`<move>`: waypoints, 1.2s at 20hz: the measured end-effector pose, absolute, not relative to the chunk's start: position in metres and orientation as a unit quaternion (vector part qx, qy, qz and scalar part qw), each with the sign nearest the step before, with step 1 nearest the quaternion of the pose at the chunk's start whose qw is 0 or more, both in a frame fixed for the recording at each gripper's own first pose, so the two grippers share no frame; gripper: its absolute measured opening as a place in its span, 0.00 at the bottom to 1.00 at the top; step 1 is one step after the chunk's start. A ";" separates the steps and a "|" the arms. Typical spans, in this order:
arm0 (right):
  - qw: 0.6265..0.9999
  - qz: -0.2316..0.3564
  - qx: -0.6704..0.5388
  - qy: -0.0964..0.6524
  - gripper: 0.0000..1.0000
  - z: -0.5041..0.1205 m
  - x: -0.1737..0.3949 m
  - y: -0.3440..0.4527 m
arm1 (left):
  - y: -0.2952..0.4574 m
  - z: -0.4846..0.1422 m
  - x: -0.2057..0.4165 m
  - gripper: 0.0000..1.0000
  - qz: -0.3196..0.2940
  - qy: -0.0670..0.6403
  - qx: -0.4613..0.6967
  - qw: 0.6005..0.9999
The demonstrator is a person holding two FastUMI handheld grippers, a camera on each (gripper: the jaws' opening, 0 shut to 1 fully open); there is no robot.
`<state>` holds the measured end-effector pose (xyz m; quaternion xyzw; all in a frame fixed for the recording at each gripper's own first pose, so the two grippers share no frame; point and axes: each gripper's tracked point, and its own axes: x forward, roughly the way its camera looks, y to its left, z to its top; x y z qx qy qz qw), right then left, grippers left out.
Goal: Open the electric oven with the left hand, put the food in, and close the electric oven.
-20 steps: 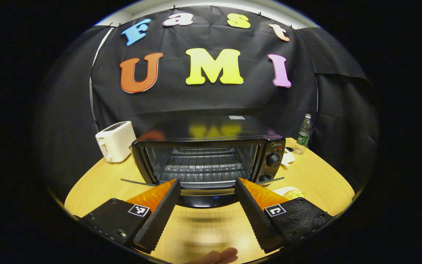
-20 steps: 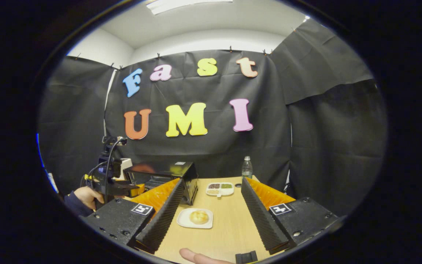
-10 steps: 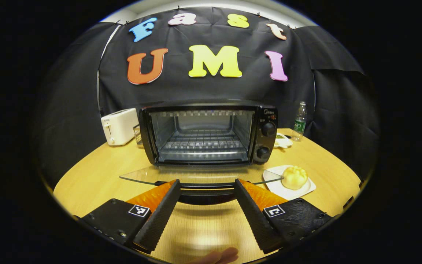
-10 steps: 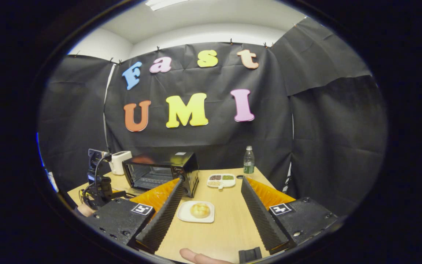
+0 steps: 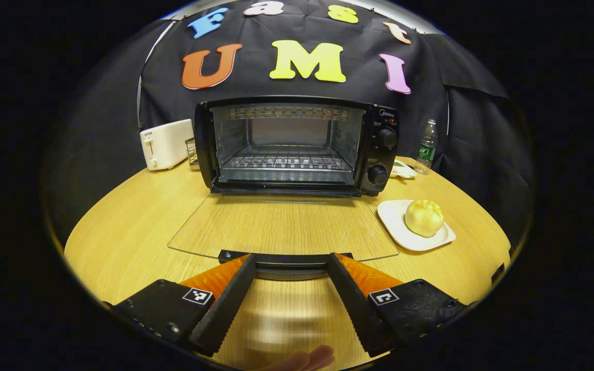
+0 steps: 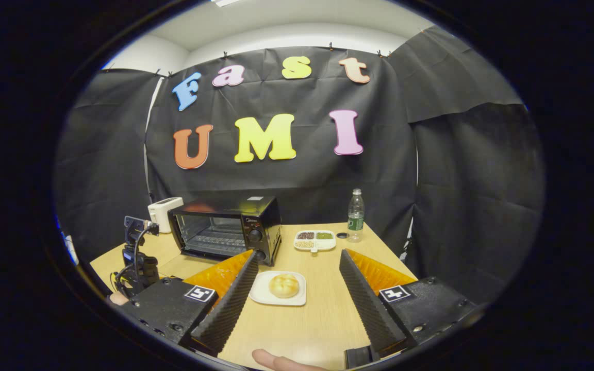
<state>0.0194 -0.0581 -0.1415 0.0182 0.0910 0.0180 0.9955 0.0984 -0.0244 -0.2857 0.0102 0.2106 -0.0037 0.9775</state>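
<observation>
The electric oven (image 5: 297,147) stood open, its glass door (image 5: 281,226) lying flat over the worktop (image 5: 121,226); loading and closing remained. The left hand-held gripper (image 5: 289,263) straddled the door handle (image 5: 286,260), fingers apart, gripping nothing I could confirm. The bun (image 6: 283,285) waited on its plate (image 6: 263,293) ahead of the wide-open, empty right hand-held gripper (image 6: 297,288).

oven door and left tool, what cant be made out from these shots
- Left gripper view: whether the left tool touches the door handle; its fingertips cover the handle's ends.
- Right gripper view: the oven door; the right tool's finger hides its front edge.
- Right gripper view: the sectioned dish's contents, too small to identify.
- Both views: the bottle label, too small.
</observation>
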 end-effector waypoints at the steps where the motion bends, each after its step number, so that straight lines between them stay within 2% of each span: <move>1: 0.996 0.015 0.017 0.091 1.00 -0.143 0.021 -0.059 | -0.025 -0.282 0.099 0.94 -0.008 0.206 0.012 0.978; 4: 0.995 0.013 0.017 0.096 1.00 -0.150 0.028 -0.057 | -0.025 -0.269 0.093 0.94 -0.015 0.204 -0.014 0.979; 10: 0.994 0.025 0.005 0.109 1.00 -0.173 0.055 -0.045 | -0.025 -0.163 0.068 0.93 -0.020 0.105 -0.017 0.994; 13: 0.993 0.037 0.007 0.112 1.00 -0.190 0.073 -0.039 | -0.015 -0.111 0.055 0.93 -0.004 0.056 -0.007 0.998; 18: 0.987 0.053 0.016 0.152 1.00 -0.244 0.107 -0.026 | -0.001 -0.046 0.024 0.93 0.008 0.001 -0.017 1.000; 24: 0.974 0.057 0.038 0.216 1.00 -0.308 0.147 -0.013 | 0.022 -0.004 -0.002 0.93 0.031 -0.029 0.013 0.999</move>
